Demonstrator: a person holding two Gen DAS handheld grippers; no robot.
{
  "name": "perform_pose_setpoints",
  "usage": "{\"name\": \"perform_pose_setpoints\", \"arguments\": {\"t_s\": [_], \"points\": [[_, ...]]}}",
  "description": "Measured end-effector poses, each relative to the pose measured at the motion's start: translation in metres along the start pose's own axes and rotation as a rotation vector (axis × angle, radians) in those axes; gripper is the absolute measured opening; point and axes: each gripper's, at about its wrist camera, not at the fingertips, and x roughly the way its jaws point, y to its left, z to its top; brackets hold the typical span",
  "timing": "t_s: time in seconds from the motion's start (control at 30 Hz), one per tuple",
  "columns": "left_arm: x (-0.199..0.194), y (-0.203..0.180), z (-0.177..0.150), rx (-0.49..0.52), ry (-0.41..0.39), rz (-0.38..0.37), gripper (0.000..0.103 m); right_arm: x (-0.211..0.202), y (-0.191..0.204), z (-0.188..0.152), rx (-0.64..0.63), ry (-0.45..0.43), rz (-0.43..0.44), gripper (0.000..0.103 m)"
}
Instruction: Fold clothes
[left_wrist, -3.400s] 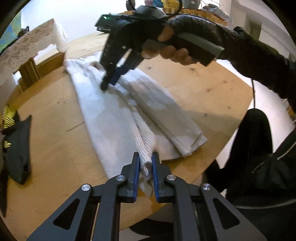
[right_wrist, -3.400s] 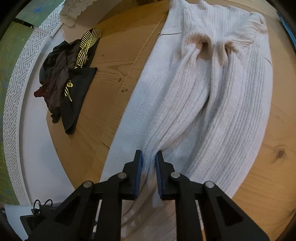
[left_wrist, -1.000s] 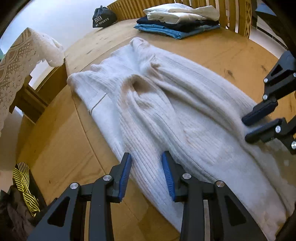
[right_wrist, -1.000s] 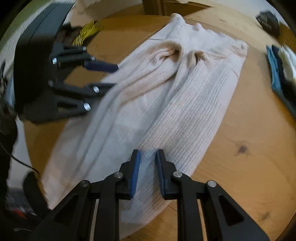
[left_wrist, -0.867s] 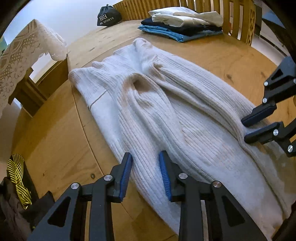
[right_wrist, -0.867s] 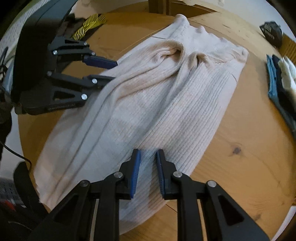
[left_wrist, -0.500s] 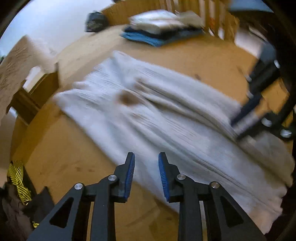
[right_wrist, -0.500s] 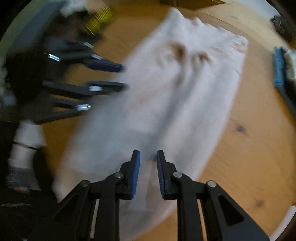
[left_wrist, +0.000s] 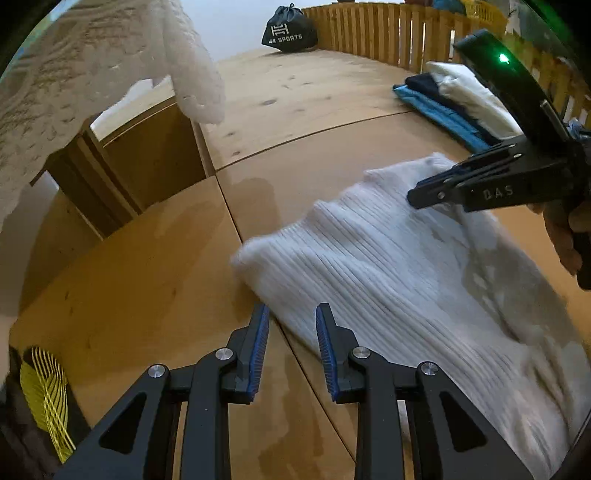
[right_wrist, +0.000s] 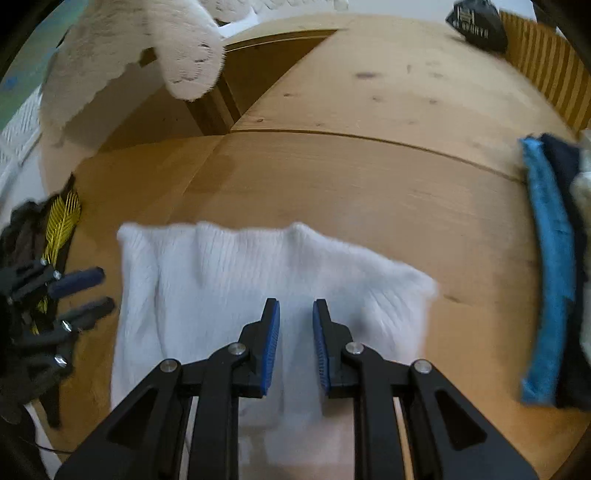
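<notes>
The white ribbed sweater (right_wrist: 258, 295) lies flat on the round wooden table (right_wrist: 369, 177), folded into a compact block with its far edge toward the table's middle. This placement keeps it apart from the stack of folded clothes (right_wrist: 550, 266) on the right and the dark garment with yellow print (right_wrist: 55, 229) on the left, presumably the finished and waiting piles.

The right gripper (right_wrist: 295, 332) hovers over the sweater's centre with its jaws parted and nothing between them. The left gripper (left_wrist: 291, 343) sits at the sweater's left edge, jaws likewise apart and empty, one finger over bare wood and the other over knit. Both positions suit releasing or smoothing a fold rather than carrying cloth.

Compared with the frames a second ago, the sweater is much shorter: it then lay stretched out at full length, and the near half now appears doubled over the far half. The right gripper's jaws, nearly together then, now stand wider. Both cameras have advanced toward the table's far side, bringing the lace cloth (left_wrist: 110, 74) and the black bag (left_wrist: 290, 31) closer in view.
</notes>
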Motion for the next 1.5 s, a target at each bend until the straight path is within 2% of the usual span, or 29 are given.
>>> {"name": "perform_pose_setpoints", "arguments": {"t_s": [0.03, 0.1, 0.2, 0.23, 0.27, 0.33, 0.37, 0.4, 0.47, 0.53, 0.57, 0.77, 0.83, 0.9, 1.0, 1.03, 1.1, 1.27, 1.37, 1.5], "points": [[0.006, -0.001, 0.005, 0.015, -0.003, -0.001, 0.026, 0.001, -0.002, 0.003, -0.003, -0.010, 0.004, 0.018], [0.017, -0.004, 0.012, 0.049, 0.000, -0.008, 0.027, 0.002, -0.005, 0.008, -0.001, -0.011, -0.056, 0.017], [0.030, -0.007, 0.019, 0.044, 0.029, -0.034, 0.026, 0.005, -0.009, 0.020, 0.013, -0.007, -0.193, 0.009], [0.030, -0.007, 0.020, 0.049, 0.036, -0.033, 0.026, 0.006, -0.012, 0.023, 0.018, -0.007, -0.221, 0.004], [0.031, -0.009, 0.021, 0.068, 0.042, -0.024, 0.026, 0.005, -0.015, 0.024, 0.020, -0.002, -0.221, 0.003], [0.029, -0.012, 0.022, 0.098, 0.051, -0.003, 0.028, 0.005, -0.017, 0.028, 0.035, 0.020, -0.176, 0.003], [0.028, -0.013, 0.024, 0.108, 0.055, 0.006, 0.028, 0.001, -0.019, 0.028, 0.049, 0.021, -0.117, 0.004], [0.026, -0.013, 0.026, 0.117, 0.058, 0.014, 0.028, -0.009, -0.021, 0.027, 0.070, 0.002, -0.030, 0.004], [0.022, -0.013, 0.029, 0.121, 0.043, 0.028, 0.028, -0.040, -0.030, 0.023, 0.109, -0.089, 0.070, 0.007], [0.024, -0.012, 0.030, 0.124, 0.047, 0.039, 0.028, -0.062, -0.035, 0.018, 0.087, -0.141, 0.040, 0.008], [0.027, -0.012, 0.030, 0.127, 0.055, 0.042, 0.028, -0.067, -0.037, 0.015, 0.068, -0.130, 0.021, 0.008], [0.034, -0.017, 0.031, 0.152, 0.065, 0.054, 0.027, -0.034, -0.045, -0.007, 0.028, 0.013, -0.039, 0.007], [0.027, -0.016, 0.031, 0.146, 0.059, 0.054, 0.027, -0.028, -0.051, -0.006, 0.049, 0.009, 0.007, 0.006], [0.014, -0.013, 0.028, 0.131, 0.044, 0.046, 0.027, -0.043, -0.061, -0.009, 0.095, -0.026, 0.054, 0.006], [-0.017, -0.010, 0.017, 0.125, -0.016, 0.018, 0.028, -0.091, -0.079, -0.029, 0.134, -0.110, 0.102, 0.008], [-0.023, -0.011, 0.013, 0.130, -0.026, 0.005, 0.028, -0.099, -0.082, -0.034, 0.140, -0.107, 0.102, 0.009], [-0.032, -0.016, 0.006, 0.135, -0.027, -0.037, 0.029, -0.103, -0.085, -0.042, 0.140, -0.056, 0.093, 0.013], [-0.030, -0.057, 0.021, 0.131, 0.000, -0.199, 0.030, -0.081, -0.075, -0.034, 0.153, 0.060, 0.050, 0.032], [-0.027, -0.091, 0.023, 0.153, 0.018, -0.289, 0.030, -0.063, -0.066, -0.022, 0.167, 0.114, -0.001, 0.032], [-0.016, -0.115, 0.017, 0.186, 0.066, -0.328, 0.030, -0.043, -0.050, -0.016, 0.106, 0.196, -0.144, 0.032]]}}
